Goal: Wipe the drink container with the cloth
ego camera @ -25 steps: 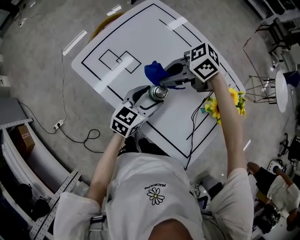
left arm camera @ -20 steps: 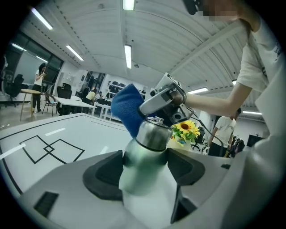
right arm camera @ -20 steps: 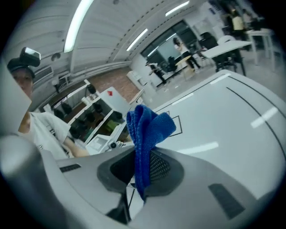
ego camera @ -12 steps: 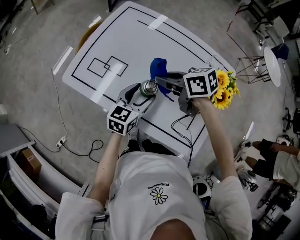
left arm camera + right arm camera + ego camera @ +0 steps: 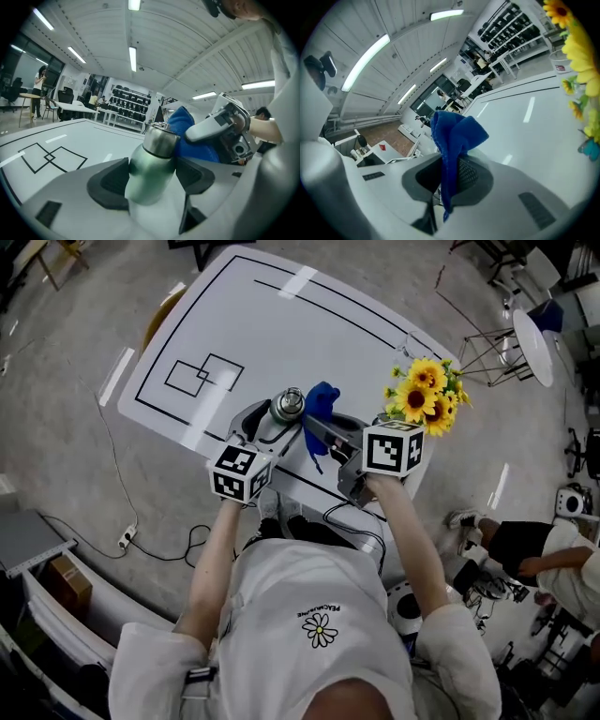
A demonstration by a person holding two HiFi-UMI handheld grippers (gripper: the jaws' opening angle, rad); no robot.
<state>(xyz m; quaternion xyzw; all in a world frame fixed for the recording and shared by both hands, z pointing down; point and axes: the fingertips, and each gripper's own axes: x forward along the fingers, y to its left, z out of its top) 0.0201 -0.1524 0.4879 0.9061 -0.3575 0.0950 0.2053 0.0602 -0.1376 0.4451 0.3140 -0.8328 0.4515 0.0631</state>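
The left claw (image 5: 152, 177) grips the green drink container (image 5: 151, 157). Its dark pads press the body below the steel cap, and the container leans slightly between the jaws, over the white desk (image 5: 281, 324). The right claw (image 5: 449, 177) is pinched shut on the blue cloth (image 5: 453, 136), which rises in a fold beyond the jaw tips and trails a short tail beneath them. The cloth sits just right of the left claw's tips, beside the container's cap; contact cannot be settled. Sunflowers (image 5: 422, 395) stand right of the right claw.
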